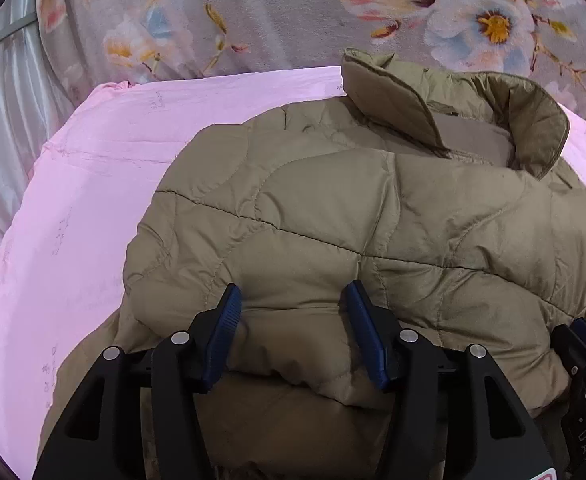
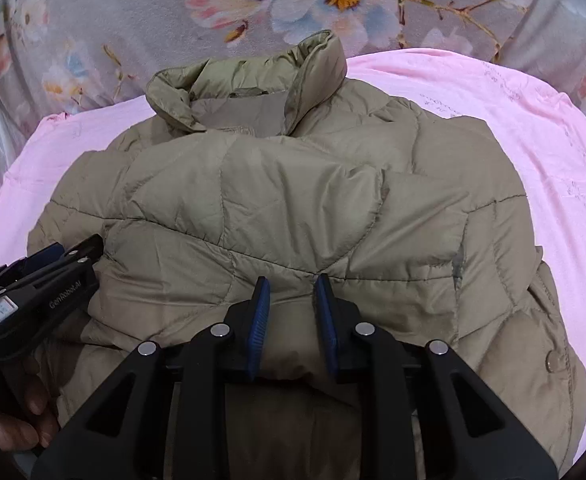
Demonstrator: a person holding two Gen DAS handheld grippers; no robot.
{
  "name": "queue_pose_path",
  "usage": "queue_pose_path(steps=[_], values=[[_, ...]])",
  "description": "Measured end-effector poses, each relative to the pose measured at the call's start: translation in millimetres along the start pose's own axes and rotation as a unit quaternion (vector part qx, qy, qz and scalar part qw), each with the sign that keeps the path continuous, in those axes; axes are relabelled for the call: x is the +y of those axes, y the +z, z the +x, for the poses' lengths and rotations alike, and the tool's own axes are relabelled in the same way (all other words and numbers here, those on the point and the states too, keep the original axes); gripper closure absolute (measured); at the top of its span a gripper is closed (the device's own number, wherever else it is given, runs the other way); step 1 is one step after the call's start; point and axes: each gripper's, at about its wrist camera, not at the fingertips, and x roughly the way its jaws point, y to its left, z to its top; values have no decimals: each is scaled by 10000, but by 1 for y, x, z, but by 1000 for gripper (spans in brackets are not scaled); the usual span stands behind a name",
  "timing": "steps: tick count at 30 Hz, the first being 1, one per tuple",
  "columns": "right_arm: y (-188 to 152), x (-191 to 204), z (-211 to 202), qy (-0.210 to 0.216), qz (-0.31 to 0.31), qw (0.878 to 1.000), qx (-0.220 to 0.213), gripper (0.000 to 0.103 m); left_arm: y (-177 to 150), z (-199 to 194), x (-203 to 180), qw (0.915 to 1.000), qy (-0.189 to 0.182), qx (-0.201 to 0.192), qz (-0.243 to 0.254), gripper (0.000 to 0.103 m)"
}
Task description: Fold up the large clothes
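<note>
A puffy tan jacket (image 1: 333, 220) lies on a pink sheet (image 1: 73, 200). Its collar (image 1: 473, 120) stands up at the far end, near a blanket with big flowers (image 1: 253, 12). The near edge of the jacket is folded over into a thick fold.

The left gripper (image 1: 291, 292) sits at the near edge, on the left side. Its jaws are apart, with a puffy bump of jacket between them, not squeezed.

The right gripper (image 2: 291, 282) is just beside it on the right. Its jaws are only a little apart and do not pinch the cloth.
</note>
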Motion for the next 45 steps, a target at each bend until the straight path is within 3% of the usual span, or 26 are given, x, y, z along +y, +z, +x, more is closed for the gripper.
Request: queue_pose_path(steps=[15,29,41,45], values=[[-3,2,5,-125,-113,9999,-31,80,-6,11,-11,9994,298,-50,163,47],[-4,5,4,-216,-199,9996,-30,80,-7,9,-10,9995,274,-46,140,47],[-26,10,-15,-496,-368,9981,-45,80,-31,-14,-7,9998,196,-101,30,47],[-20,4,-12,-277,-214,9994,-6,79,-30,-16,-4,9998,144,-96,-17,46]])
